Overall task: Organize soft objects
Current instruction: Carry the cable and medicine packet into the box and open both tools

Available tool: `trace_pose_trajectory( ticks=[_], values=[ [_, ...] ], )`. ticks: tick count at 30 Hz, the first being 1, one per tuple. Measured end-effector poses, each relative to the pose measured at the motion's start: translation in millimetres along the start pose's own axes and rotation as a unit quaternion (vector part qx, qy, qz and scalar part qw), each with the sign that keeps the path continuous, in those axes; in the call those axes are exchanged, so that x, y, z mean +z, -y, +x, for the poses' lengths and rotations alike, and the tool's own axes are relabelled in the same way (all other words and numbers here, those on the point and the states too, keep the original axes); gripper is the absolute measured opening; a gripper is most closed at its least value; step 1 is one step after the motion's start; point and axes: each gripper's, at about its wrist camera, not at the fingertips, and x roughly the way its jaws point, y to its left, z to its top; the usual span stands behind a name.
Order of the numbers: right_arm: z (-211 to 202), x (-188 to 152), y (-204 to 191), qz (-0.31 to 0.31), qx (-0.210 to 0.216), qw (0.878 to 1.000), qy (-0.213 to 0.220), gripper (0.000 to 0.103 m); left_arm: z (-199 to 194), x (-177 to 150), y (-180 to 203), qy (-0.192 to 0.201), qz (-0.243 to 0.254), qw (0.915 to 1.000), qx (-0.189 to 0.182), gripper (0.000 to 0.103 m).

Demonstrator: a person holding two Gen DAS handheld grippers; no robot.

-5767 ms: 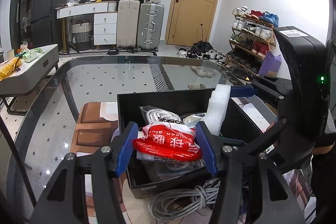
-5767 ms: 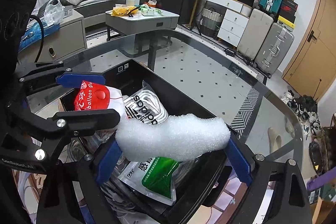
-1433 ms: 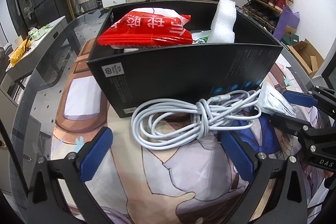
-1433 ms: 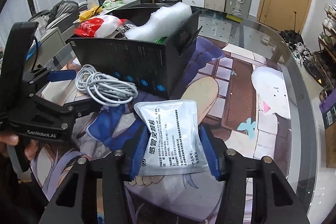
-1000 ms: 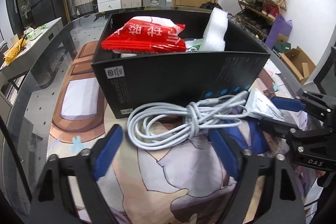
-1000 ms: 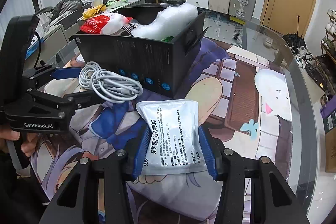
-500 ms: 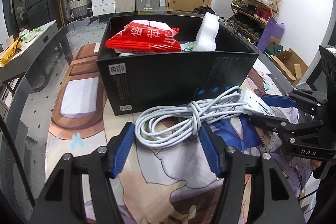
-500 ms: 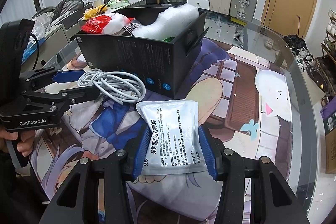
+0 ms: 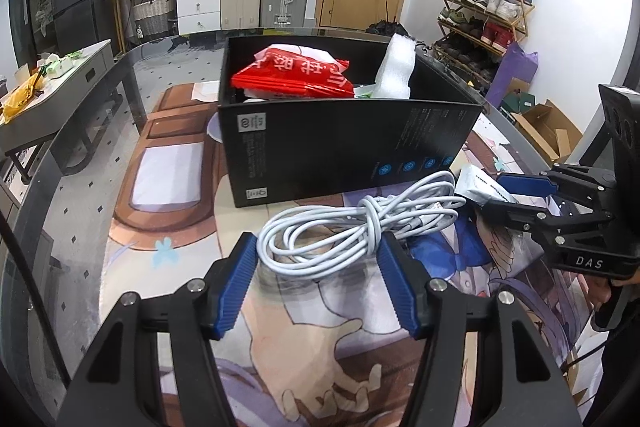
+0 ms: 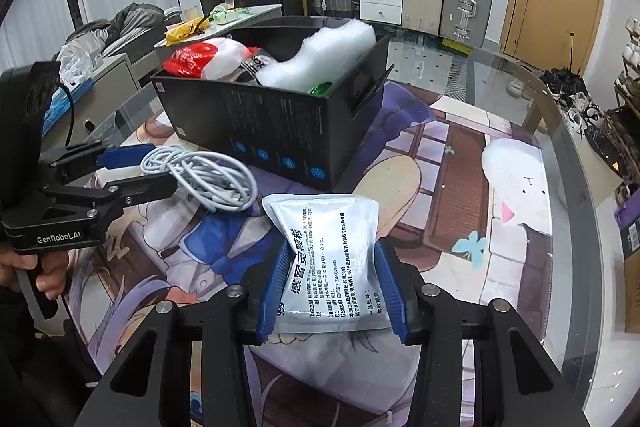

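We note the left claw (image 9: 316, 267) clenched on the near end of the coiled white cable bundle (image 9: 360, 223). A second ago its blue pads (image 9: 236, 283) stood wide on either side of the coil; they have just been closing and now press against the loops at both flanks. The bundle rests on the printed cartoon mat (image 9: 320, 339) covering the glass counter (image 9: 72, 155), just in front of the open black cardboard box (image 9: 344, 143), which sits at 12 o'clock from the left claw. The coil lies farther from the box wall than it did a second ago.

The right claw (image 10: 332, 287) grasps the flat silver-white foil sachet with printed text (image 10: 328, 251), pads against its long edges. Its jaws have just been closing a little further, and the sachet edges look slightly more pinched than half a second ago. The sachet lies on the mat, at roughly 5 o'clock from the box corner in the right wrist view, its place unchanged.

Inside the box we see the red-and-white plastic packet (image 9: 296, 75) at the 10 o'clock side and the white foam piece (image 9: 398, 67) leaning at the 2 o'clock side, both as they were a second ago. A green packet corner (image 10: 322, 89) shows beside the foam in the right wrist view.

In the left wrist view the right claw appears at 3 o'clock, with the sachet's end just beside the cable's far loops. A hand (image 10: 44, 269) holds the left tool's grip at 9 o'clock in the right wrist view.
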Motion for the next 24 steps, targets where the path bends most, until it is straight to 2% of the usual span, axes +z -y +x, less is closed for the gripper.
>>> trace_pose_trajectory(
  ticks=[12,24],
  values=[
    [-21,5,-1,0.002,0.002,1.000,0.031,0.044,-30,0,-12,0.038,-0.018,0.9990,-0.015,0.060],
    [-57,19,-4,0.013,-0.009,0.996,0.083,0.044,-60,18,-21,0.090,-0.028,0.9953,-0.021,0.060]
  ],
)
